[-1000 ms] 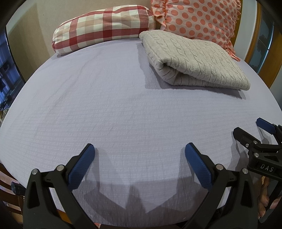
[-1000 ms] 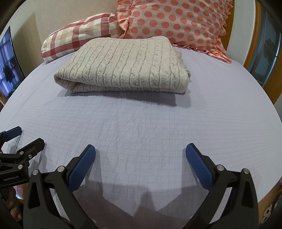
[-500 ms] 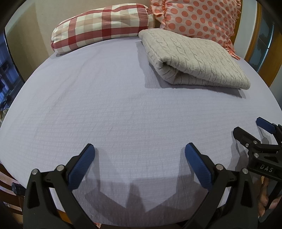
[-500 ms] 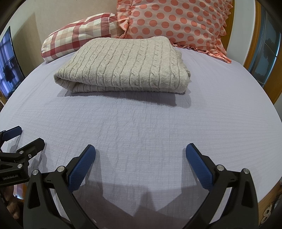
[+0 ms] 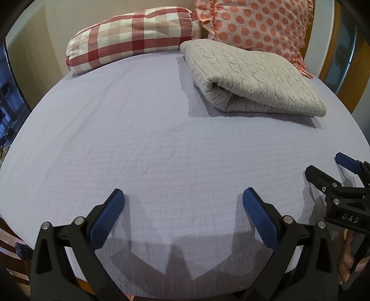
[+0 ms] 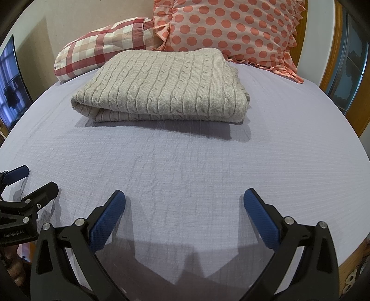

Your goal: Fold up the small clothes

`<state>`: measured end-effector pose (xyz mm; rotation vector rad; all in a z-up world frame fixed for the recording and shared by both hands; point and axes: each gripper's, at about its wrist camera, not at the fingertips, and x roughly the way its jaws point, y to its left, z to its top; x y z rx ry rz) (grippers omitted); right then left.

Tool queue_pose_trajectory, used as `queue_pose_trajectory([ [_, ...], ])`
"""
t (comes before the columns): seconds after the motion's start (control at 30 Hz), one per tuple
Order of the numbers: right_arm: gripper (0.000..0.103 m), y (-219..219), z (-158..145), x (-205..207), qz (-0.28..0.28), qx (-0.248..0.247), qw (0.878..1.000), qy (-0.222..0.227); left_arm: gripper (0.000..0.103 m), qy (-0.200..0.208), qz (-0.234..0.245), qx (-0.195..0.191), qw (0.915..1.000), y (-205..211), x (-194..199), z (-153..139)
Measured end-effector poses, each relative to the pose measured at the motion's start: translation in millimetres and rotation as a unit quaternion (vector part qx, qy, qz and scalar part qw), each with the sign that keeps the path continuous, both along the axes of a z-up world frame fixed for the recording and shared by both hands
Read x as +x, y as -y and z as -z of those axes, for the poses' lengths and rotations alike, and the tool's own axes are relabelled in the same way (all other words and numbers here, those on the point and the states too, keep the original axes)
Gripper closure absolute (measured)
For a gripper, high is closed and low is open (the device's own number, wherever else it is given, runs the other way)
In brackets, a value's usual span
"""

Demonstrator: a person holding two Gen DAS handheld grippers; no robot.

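A folded beige cable-knit sweater (image 5: pixel 254 78) lies on the lilac bed sheet (image 5: pixel 150 139) toward the head of the bed; it also shows in the right wrist view (image 6: pixel 161 88). My left gripper (image 5: pixel 182 203) is open and empty, low over the sheet near the foot edge. My right gripper (image 6: pixel 183 203) is open and empty, also near the foot edge, well short of the sweater. The right gripper shows at the right edge of the left wrist view (image 5: pixel 328 169), and the left gripper at the left edge of the right wrist view (image 6: pixel 30 180).
A red checked pillow (image 5: pixel 131 37) and a pink polka-dot pillow (image 5: pixel 252 20) lean at the head of the bed. A wooden frame (image 6: pixel 360 111) runs along the right side. A dark screen (image 6: pixel 9 88) stands at the left.
The left wrist view has shifted slightly, so the sweater and pillows sit a little higher. Both grippers stay open in place.
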<state>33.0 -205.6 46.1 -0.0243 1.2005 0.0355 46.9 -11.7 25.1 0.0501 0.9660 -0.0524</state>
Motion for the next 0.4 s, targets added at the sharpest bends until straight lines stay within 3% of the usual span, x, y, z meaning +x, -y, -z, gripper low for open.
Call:
queue_pose_trajectory([
  [0.4,0.001,0.1,0.1,0.2,0.0,0.0,1.0,0.0,0.002,0.0,0.002,0.0,1.0,-0.8,2.3,-1.6],
])
